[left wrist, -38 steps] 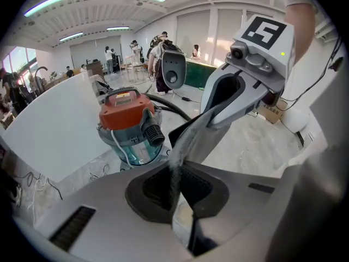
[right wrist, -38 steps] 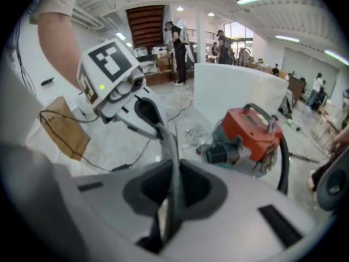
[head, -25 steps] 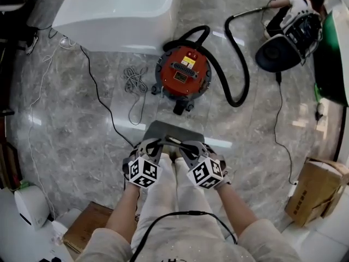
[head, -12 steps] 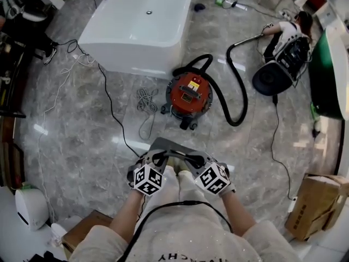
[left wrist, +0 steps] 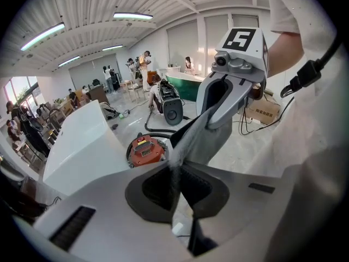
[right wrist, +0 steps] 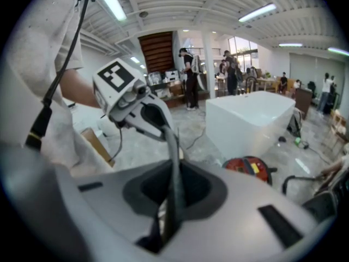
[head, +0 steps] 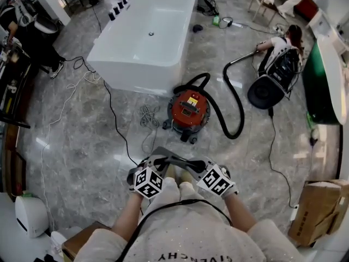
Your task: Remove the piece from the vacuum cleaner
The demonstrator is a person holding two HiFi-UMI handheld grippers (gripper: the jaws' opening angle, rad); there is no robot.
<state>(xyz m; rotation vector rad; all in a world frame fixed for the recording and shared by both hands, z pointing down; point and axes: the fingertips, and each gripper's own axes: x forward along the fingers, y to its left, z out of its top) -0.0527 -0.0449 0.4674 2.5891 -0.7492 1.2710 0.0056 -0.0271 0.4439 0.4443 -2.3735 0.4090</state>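
L tongs + R tongs both clenched on grey cloth; vacuum cleaner well ahead, apart.

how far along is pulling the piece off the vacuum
Done, it seems: the grey piece is off the vacuum cleaner, which sits apart on the floor. In hand: the left gripper and right gripper are both shut on it, holding it up. Left: probably only setting it down.

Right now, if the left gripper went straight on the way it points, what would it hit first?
The right gripper: its tips sit ahead of the shut jaws of the left gripper, seemingly almost touching.
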